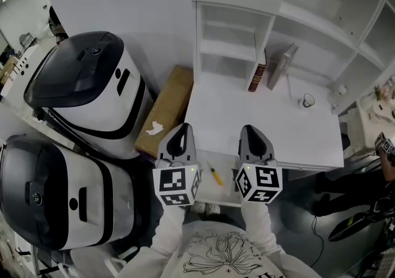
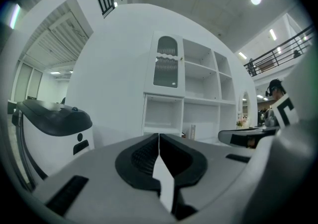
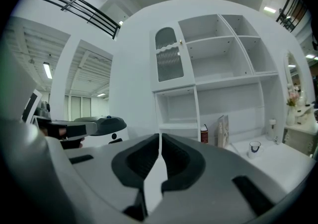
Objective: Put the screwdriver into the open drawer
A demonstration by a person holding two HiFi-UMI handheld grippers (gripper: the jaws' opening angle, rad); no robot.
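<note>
Both shut, empty: left hand-held gripper (image 1: 181,136), right hand-held gripper (image 1: 252,137); screwdriver (image 1: 215,175) seemingly already inside open drawer (image 1: 223,194) between them; likely only withdrawal left.

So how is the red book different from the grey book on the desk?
Colour: the red book has a dark red spine with gold marks, while the grey book is plain grey. Height: the red book is shorter than the grey book. Place: the red book stands to the left of the grey book. Both stand side by side at the back of the white desk.
</note>
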